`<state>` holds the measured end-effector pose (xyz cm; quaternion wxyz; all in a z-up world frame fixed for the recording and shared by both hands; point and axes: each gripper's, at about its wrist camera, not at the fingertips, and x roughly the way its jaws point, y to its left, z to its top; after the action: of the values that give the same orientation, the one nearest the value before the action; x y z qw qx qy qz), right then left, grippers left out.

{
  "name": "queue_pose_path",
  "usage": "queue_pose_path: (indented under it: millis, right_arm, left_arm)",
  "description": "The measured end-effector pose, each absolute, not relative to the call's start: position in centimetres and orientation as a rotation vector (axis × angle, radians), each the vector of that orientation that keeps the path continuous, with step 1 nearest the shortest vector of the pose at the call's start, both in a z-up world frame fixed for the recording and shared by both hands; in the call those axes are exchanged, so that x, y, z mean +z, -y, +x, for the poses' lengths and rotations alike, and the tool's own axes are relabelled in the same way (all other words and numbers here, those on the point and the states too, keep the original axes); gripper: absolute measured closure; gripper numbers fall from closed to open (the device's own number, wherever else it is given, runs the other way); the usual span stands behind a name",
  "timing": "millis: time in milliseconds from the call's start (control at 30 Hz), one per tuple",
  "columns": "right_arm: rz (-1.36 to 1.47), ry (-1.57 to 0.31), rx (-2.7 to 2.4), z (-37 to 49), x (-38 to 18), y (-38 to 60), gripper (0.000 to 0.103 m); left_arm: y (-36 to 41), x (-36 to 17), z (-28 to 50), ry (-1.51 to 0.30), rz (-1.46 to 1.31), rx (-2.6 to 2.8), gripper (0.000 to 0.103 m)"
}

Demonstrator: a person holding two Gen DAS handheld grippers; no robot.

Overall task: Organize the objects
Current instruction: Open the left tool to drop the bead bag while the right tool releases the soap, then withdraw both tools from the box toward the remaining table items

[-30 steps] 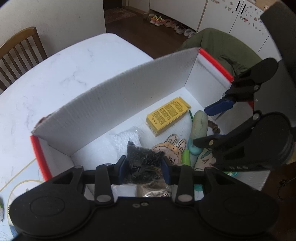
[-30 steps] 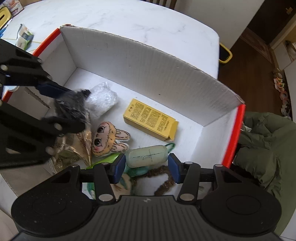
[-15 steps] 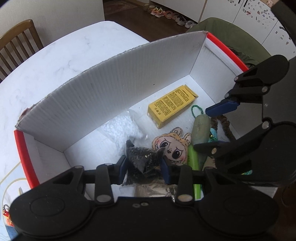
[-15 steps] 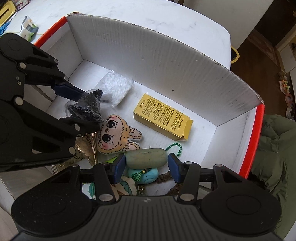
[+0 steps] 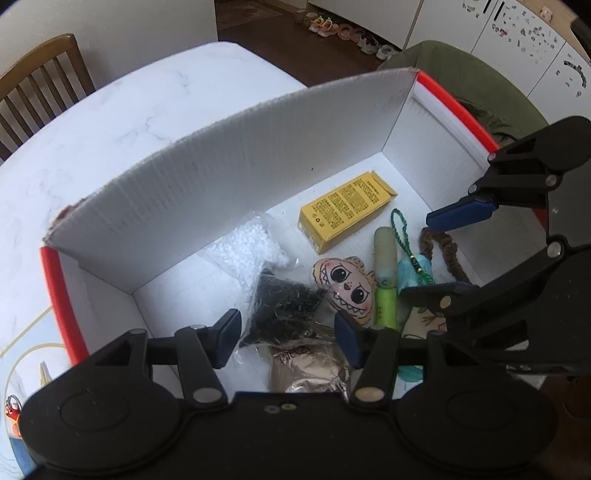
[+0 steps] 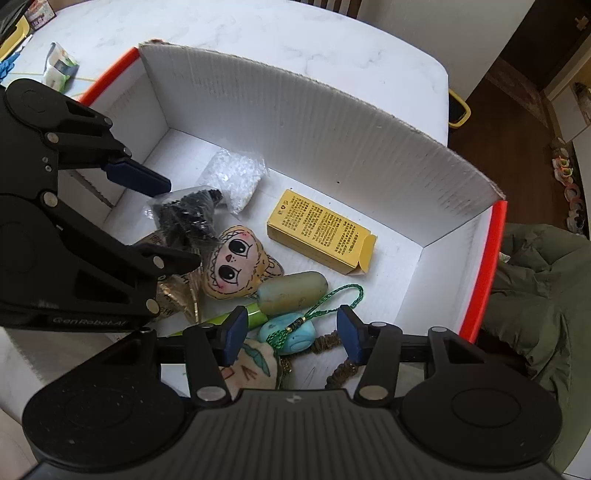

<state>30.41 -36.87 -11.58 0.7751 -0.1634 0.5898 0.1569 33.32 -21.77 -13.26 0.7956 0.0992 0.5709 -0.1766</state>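
White corrugated plastic box with red rims on the marble table now has both my latest drops in it. The clear bag of black beads was clamped in my left gripper half a second ago; now the jaws are spread wide and it's lying loose by the bag of white beads. Same on the right: the pale green capsule-shaped pouch sits free on the floor, right gripper wide open, touching nothing. Two more sorted, I reckon.

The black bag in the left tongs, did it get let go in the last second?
Yes. The left tongs have opened, and the black bag now lies on the box floor beside the white bag.
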Motion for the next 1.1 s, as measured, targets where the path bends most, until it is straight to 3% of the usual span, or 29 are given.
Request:
queue_pose_path:
  millis: [400, 600, 1100]
  right_arm:
    - [-0.336, -1.204, 0.358, 27.6, -8.1, 36.3, 0.045]
    - [-0.3, -1.163, 0.367, 25.6, -6.3, 36.1, 0.038]
    - [-0.181, -1.026, 0.372, 21.2, -1.6, 34.3, 0.036]
  left_arm:
    - [20.8, -10.3, 30.7, -1.16, 0.196, -0.373, 0.039]
    - [19.8, -7.9, 28.8, -1.103, 0.177, -0.373, 0.03]
    - [15.2, -2.8, 23.4, -0.965, 0.118, -0.378, 0.021]
